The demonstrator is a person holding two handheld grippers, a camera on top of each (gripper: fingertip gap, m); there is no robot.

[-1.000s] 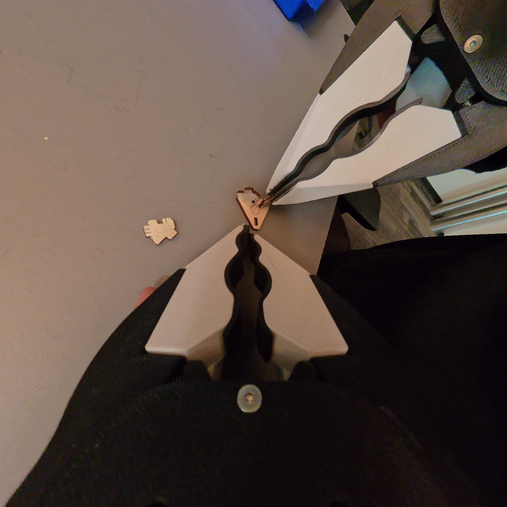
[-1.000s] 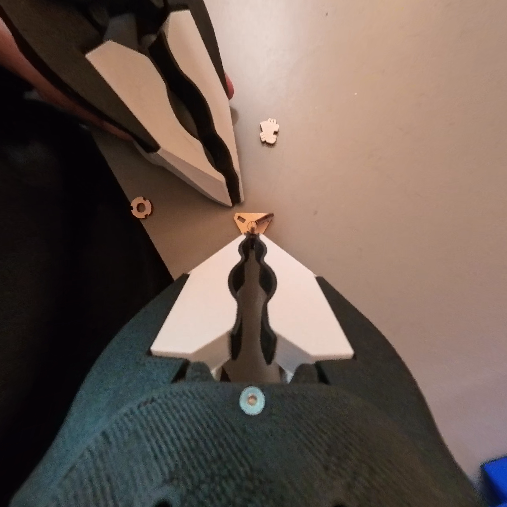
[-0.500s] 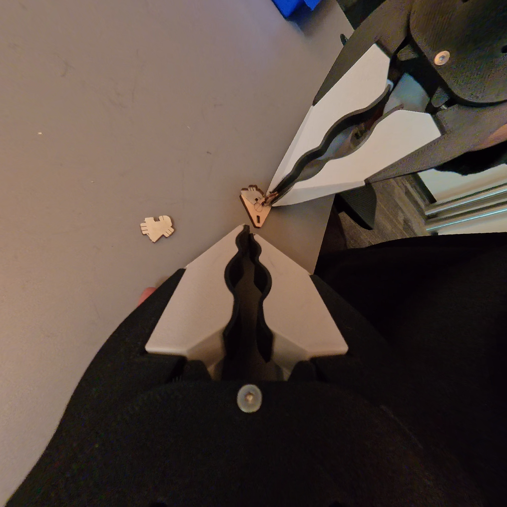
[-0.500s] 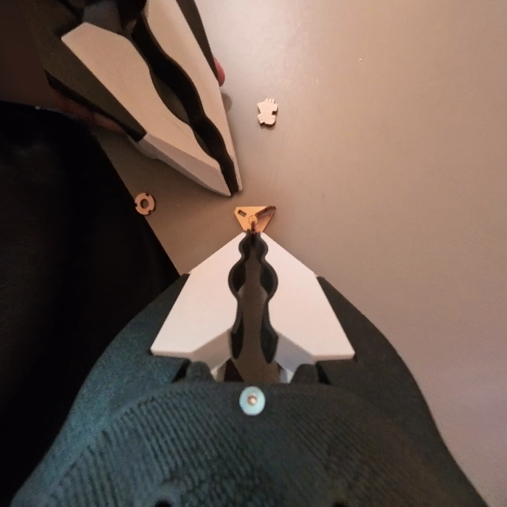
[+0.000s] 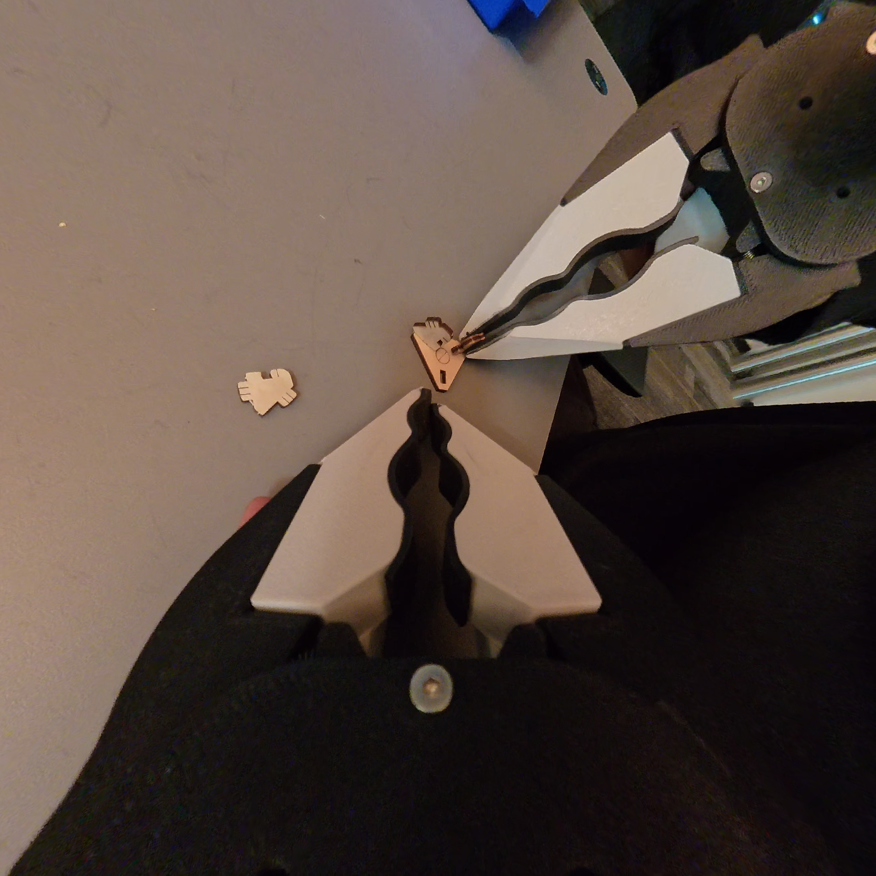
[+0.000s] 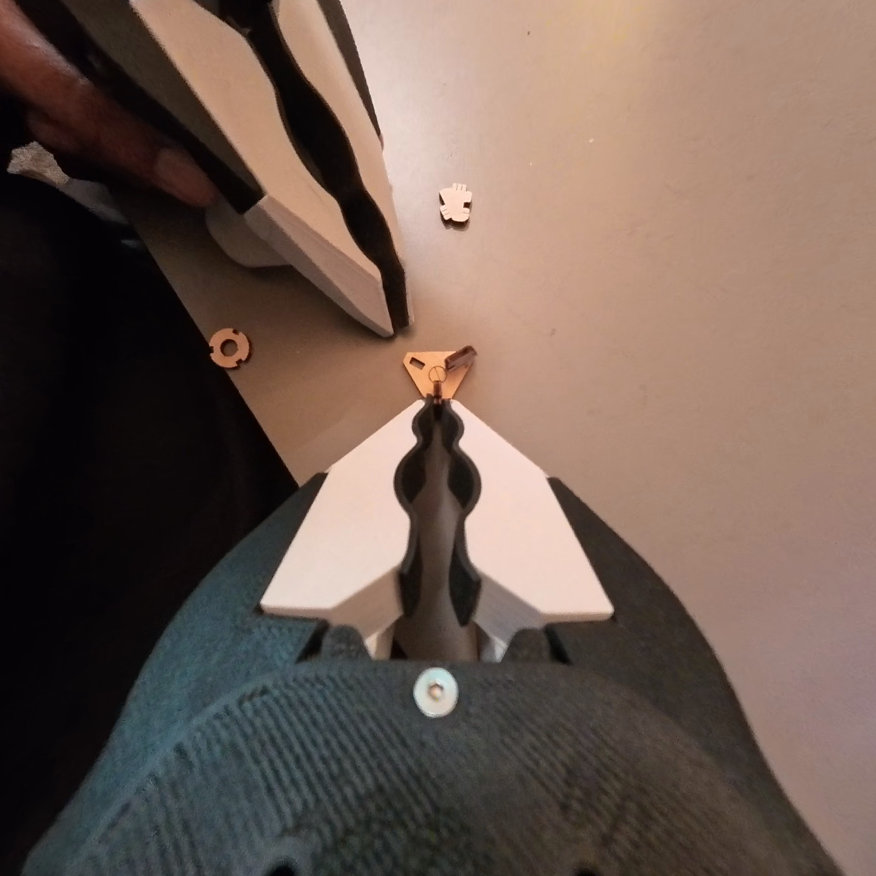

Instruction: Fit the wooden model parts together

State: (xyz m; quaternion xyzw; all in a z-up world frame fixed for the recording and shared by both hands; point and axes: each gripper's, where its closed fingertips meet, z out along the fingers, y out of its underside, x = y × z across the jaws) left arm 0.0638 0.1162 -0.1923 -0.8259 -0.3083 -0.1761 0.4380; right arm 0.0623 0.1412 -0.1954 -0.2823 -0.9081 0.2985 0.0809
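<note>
Pinching a thin brown wooden piece (image 5: 467,342) edge-on, the right gripper (image 6: 435,400) is pressing it at a corner of the flat triangular plywood plate (image 6: 433,374) near the grey table's (image 5: 189,189) edge, seemingly mid-insertion; the left gripper (image 5: 429,396) is hovering closed, empty, just beside.

left gripper (image 5: 429,403) | white fingers (wavy black pads) | black body | silver screw
</note>
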